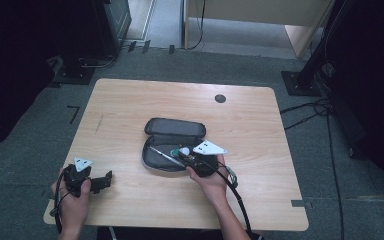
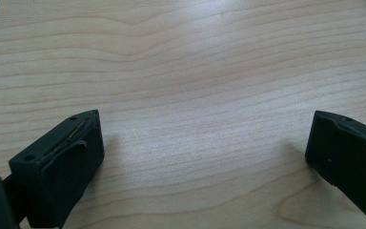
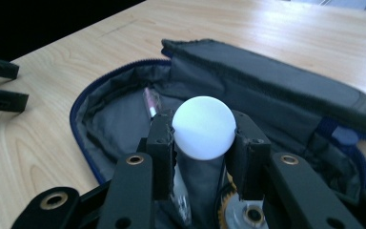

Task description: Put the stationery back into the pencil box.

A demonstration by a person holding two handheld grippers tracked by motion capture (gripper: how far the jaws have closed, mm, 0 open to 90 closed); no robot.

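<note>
ball (image 3: 203, 127): white, round, smooth, held just above the case's grey lining
case (image 3: 276, 86): dark, unzipped, lying open at mid-desk, a pen (image 3: 151, 102) inside

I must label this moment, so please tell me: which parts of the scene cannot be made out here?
- Pen in the case, right gripper view: its lower part is hidden behind the right gripper's fingers.
- White ball, high view: too small to judge the grip.
- Left gripper, left gripper view: its fingers are cut off by the bottom edge.

Lab or office workspace: wooden tabletop (image 1: 130, 105) on grey carpet (image 1: 45, 115), equipment stands (image 1: 75, 70) and floor cables (image 1: 310, 112) around 10 to 3 o'clock.
</note>
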